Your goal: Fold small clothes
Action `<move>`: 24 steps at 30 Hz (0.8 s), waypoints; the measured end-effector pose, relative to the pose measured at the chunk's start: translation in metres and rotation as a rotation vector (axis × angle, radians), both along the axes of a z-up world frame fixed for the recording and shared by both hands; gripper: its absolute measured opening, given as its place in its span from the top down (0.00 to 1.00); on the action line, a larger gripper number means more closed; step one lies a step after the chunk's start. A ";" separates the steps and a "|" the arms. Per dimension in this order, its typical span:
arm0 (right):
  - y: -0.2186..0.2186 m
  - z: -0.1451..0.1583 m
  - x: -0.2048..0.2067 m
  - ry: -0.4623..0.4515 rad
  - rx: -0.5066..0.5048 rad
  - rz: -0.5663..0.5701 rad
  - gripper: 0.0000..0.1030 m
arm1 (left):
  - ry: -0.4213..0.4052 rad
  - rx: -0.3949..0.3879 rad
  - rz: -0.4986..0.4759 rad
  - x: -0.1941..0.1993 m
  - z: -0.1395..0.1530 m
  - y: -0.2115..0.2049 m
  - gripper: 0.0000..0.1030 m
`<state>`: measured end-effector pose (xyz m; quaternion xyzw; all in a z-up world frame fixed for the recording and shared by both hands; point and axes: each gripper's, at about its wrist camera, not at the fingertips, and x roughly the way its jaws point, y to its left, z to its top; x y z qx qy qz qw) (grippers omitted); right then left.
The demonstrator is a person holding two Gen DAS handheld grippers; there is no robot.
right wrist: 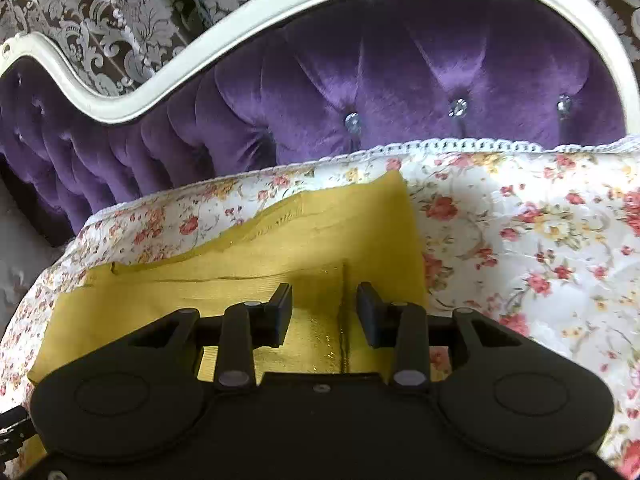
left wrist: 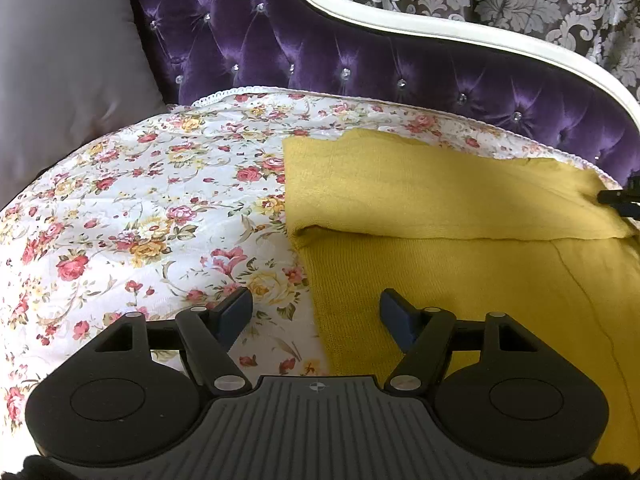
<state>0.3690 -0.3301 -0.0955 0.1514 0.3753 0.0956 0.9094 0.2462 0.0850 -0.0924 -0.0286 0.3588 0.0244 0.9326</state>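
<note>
A: Where does the yellow knit garment (left wrist: 460, 248) lie from each gripper?

B: It lies on the floral cover (left wrist: 160, 200) of the purple sofa (left wrist: 320, 52). The left gripper (left wrist: 316, 316) has it ahead and to its right; its left finger is over the cover, its right finger over the knit, so it straddles the garment's side edge. The right gripper (right wrist: 325, 312) hangs directly above the cloth, a seam running between its fingers.

A: Jaws?

B: Both spread apart, holding nothing.

A: And the long axis?

B: It runs across both views, from one gripper toward the other. A folded flap lies beyond the fingers. I judge the right gripper nearer.
</note>
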 end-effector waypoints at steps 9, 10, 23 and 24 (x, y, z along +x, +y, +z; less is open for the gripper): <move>0.019 0.057 -0.010 -0.189 -0.081 0.076 0.90 | 0.001 0.002 -0.004 0.001 -0.001 0.000 0.33; 0.014 0.060 -0.005 -0.190 -0.098 0.050 0.90 | 0.001 0.003 -0.004 0.001 -0.001 0.000 0.33; -0.004 0.032 -0.011 -0.199 -0.107 -0.030 0.39 | -0.027 -0.108 -0.081 0.008 0.041 0.004 0.33; 0.001 0.034 -0.014 -0.204 -0.105 -0.008 0.39 | -0.047 -0.093 -0.095 0.014 0.048 -0.001 0.33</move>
